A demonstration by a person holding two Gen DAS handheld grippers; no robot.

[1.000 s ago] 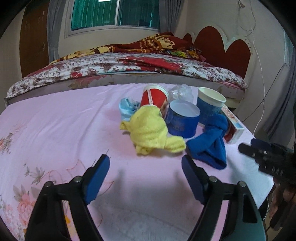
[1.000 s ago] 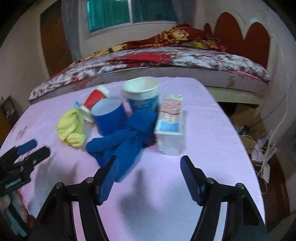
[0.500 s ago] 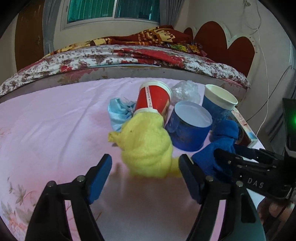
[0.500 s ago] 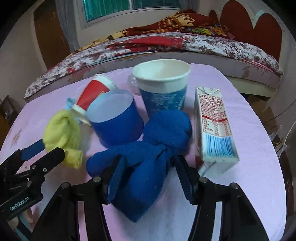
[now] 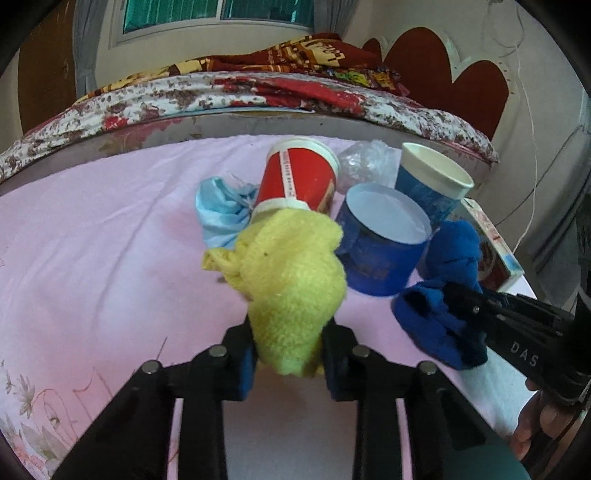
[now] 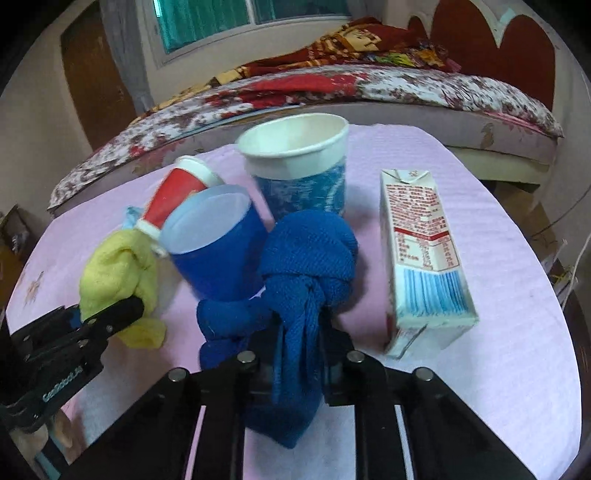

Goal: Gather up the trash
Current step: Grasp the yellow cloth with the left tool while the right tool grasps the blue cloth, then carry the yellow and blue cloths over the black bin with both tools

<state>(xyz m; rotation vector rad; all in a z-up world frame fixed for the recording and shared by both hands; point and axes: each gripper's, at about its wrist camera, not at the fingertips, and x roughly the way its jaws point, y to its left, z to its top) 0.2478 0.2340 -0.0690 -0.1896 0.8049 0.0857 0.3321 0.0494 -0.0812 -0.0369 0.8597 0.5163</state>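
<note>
Left tool (image 5: 286, 354) clamped on yellow cloth (image 5: 291, 280), right tool (image 6: 297, 356) pinching blue cloth (image 6: 306, 266)

Table draped in pink cloth (image 5: 92, 258), with a faint flower print (image 5: 26, 398) at the near left corner. Beyond the far edge, a bed (image 5: 258, 122) running across the room, covered by a white and red floral quilt (image 5: 184, 92). On top of that, a crumpled dark red blanket (image 5: 314, 55) with yellow patterns. At the right end, a maroon scalloped headboard (image 5: 461, 74). Behind the bed, a window (image 5: 221, 14) with green glass, a grey curtain (image 5: 86, 44) and a brown door (image 5: 44, 81) to its left. Thin white cable (image 5: 532, 147) hanging down the right wall.
</note>
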